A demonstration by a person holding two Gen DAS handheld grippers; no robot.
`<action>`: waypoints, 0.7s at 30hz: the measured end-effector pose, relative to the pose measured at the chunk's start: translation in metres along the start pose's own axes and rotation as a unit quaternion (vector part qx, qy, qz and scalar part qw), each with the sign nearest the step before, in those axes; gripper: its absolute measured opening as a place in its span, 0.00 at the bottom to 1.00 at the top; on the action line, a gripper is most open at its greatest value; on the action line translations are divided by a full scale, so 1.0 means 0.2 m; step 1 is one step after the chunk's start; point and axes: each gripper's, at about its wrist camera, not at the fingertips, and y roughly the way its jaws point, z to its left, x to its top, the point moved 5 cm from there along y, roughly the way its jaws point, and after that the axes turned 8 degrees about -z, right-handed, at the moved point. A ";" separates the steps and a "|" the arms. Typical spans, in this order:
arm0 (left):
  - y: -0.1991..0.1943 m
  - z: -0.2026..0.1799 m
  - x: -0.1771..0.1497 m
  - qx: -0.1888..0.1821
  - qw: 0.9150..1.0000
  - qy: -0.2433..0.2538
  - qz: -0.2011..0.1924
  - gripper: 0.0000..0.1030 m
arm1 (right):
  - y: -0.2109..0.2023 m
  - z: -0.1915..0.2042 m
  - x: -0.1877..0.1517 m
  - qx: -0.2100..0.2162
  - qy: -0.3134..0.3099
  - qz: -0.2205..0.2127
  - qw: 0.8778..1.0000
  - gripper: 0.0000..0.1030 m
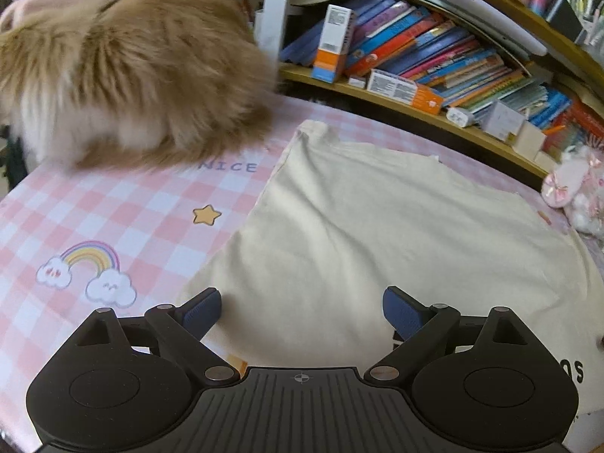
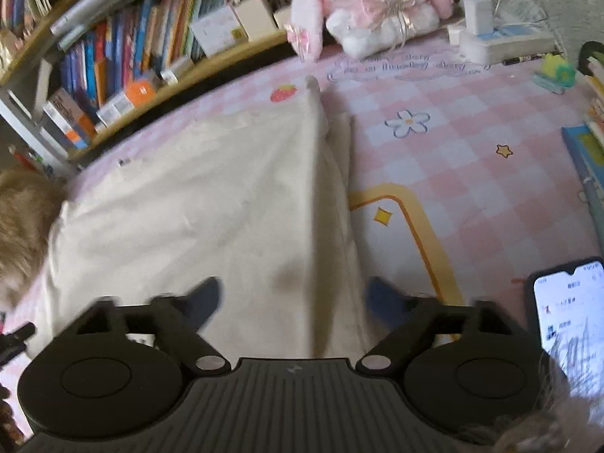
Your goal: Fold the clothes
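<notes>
While spread on pink checked bedding (image 1: pixel 124 226), cream T-shirt (image 1: pixel 358 219): judged soft, light, floppy; best pinched at hem corners. Left gripper (image 1: pixel 301 311) wide; right gripper (image 2: pixel 294 302) parted, empty, over folded edge.

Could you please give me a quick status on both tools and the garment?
Left tool open, nothing held. Right tool open over cream garment, nothing gripped. Garment flat, right side folded in. Furry animal beside its far left corner.

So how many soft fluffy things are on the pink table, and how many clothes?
Fluffy tan animal: 1
Plush bunny: 1
Cream garment: 1
Total: 3
</notes>
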 end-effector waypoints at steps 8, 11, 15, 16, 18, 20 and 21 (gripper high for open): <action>0.01 -0.10 -0.15 0.022 1.000 -0.006 0.022 0.92 | 0.05 0.04 0.00 0.033 -0.084 0.037 0.995 0.10; 0.02 -0.13 -0.18 0.031 0.999 0.001 0.023 0.92 | 0.04 0.06 0.04 0.043 -0.126 0.019 0.991 0.07; 0.04 -0.17 -0.20 0.039 0.999 0.017 0.019 0.92 | -0.01 0.02 0.14 0.024 -0.136 -0.031 0.990 0.07; 0.04 -0.17 -0.20 0.039 0.999 0.022 0.017 0.92 | -0.02 0.00 0.14 0.021 -0.134 -0.030 0.990 0.07; 0.05 -0.18 -0.21 0.040 0.999 0.033 0.015 0.92 | -0.03 -0.04 0.11 0.015 -0.129 -0.019 0.991 0.07; 0.05 -0.19 -0.21 0.042 0.998 0.036 0.016 0.92 | -0.01 -0.08 0.05 0.010 -0.127 -0.003 0.992 0.07; 0.05 -0.19 -0.21 0.043 0.998 0.038 0.017 0.92 | 0.00 -0.09 0.02 0.008 -0.126 0.004 0.992 0.07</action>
